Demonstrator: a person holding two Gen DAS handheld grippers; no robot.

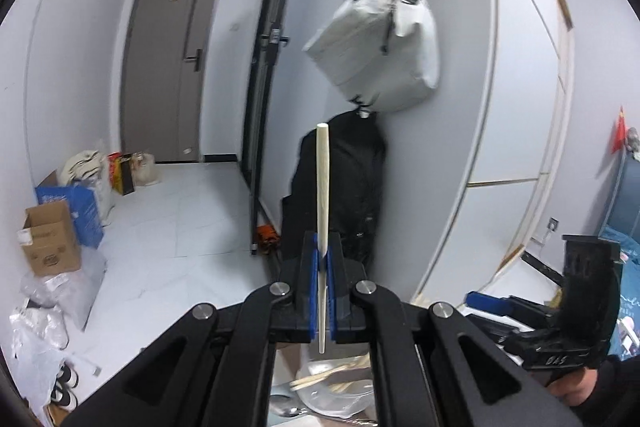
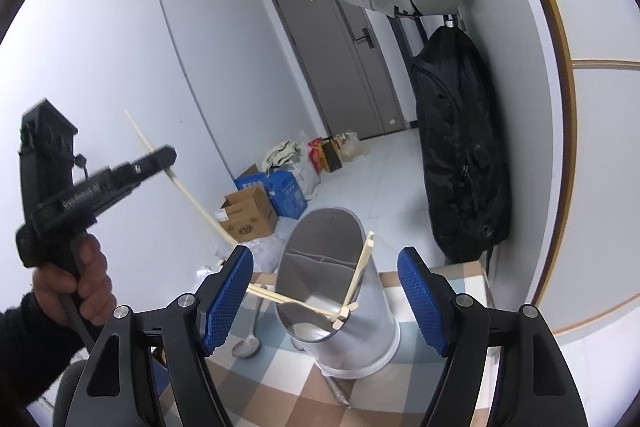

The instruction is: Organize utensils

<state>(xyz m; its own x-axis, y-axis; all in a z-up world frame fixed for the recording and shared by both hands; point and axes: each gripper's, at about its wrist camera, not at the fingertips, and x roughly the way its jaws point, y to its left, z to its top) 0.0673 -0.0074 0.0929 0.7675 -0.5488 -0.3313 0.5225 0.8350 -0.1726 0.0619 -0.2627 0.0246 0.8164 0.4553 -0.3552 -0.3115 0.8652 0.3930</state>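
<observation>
Chopstick [image 1: 322, 187] is pinched tight in my left gripper [image 1: 322, 259], sticking straight up in the air. My right gripper [image 2: 325, 301] is wide open, holding nothing, framing the metal cup [image 2: 340, 291] on the checkered tablecloth [image 2: 280, 379].

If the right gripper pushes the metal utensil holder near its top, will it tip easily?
Probably yes: the utensil holder is tall and narrow. It looks like thin, light metal holding only chopsticks. The checked cloth may stop it sliding, so it would likely tip instead.
</observation>
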